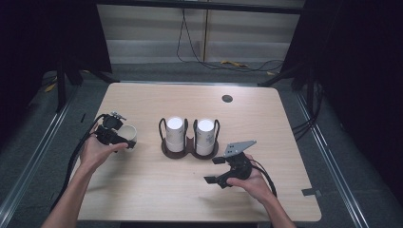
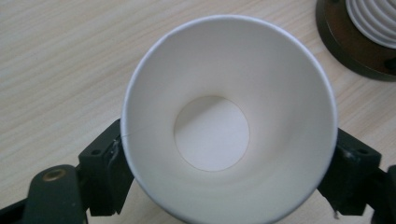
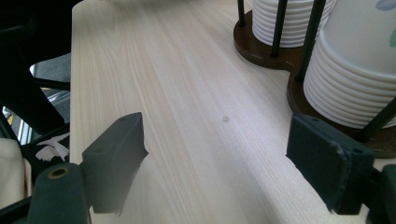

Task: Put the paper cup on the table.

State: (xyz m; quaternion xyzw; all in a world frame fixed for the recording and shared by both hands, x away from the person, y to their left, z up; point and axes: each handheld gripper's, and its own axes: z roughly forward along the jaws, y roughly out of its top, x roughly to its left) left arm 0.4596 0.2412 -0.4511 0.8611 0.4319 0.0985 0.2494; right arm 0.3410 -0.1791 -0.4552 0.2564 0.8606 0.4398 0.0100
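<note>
At the left of the high view, a white paper cup [image 1: 128, 134] is clamped by the left gripper [image 1: 124, 137]. The right gripper [image 1: 215, 170], lower centre, is held wide apart near the dark brown two-stack cup holder [image 1: 188, 149].

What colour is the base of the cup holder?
Dark brown. The cup holder base shows best in the right gripper view, under the white cup stacks.

table [image 1: 157, 199]: light wood, rounded corners; dark round grommet hole [image 1: 227, 99] near far edge | on it: dark brown two-slot cup holder [image 1: 167, 151] at centre, holding two white cup stacks; grey tape piece [image 1: 311, 192] at right edge
</note>
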